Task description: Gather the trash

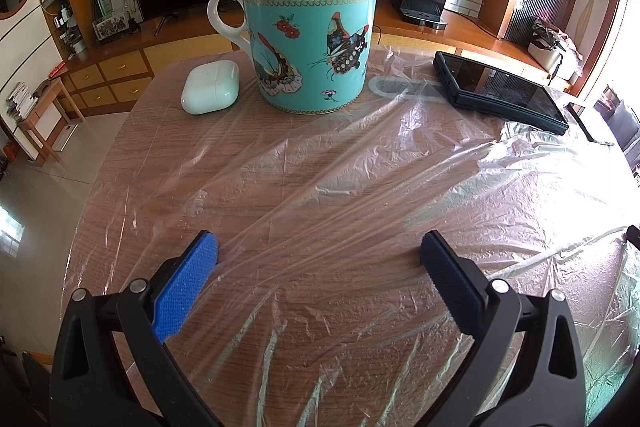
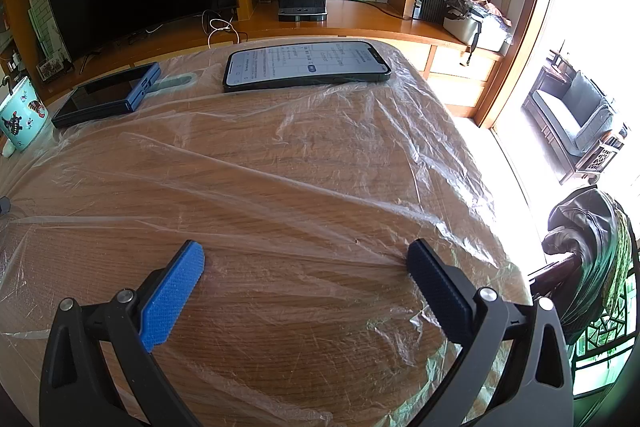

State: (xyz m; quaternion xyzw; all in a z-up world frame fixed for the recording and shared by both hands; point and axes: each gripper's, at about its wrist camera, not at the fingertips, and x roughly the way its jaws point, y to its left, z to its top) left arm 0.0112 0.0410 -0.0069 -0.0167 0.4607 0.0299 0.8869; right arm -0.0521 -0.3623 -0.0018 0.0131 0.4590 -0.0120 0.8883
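1. Counter point(image 1: 104, 163): wooden, rounded; it is being covered almost wholly by the trash item.
2. Plastic film point(image 1: 360, 179): clear, crinkled sheet, being seen spread flat over the counter and pinned at the far side under the mug point(image 1: 312, 43), the dark folded device point(image 1: 500, 91) and the lit phone point(image 2: 308, 67). It is judged feather-light, limp, slippery and easily torn; a raised wrinkle or a loose near edge is being suggested as the hold.
3. Left tool point(image 1: 320, 251): being held released, jaws wide, empty, low over the film.
4. Right tool point(image 2: 306, 261): likewise spread and empty.
5. Views: the earbud case point(image 1: 210, 87) is being shown clearly only by the left camera; the phone only by the right.
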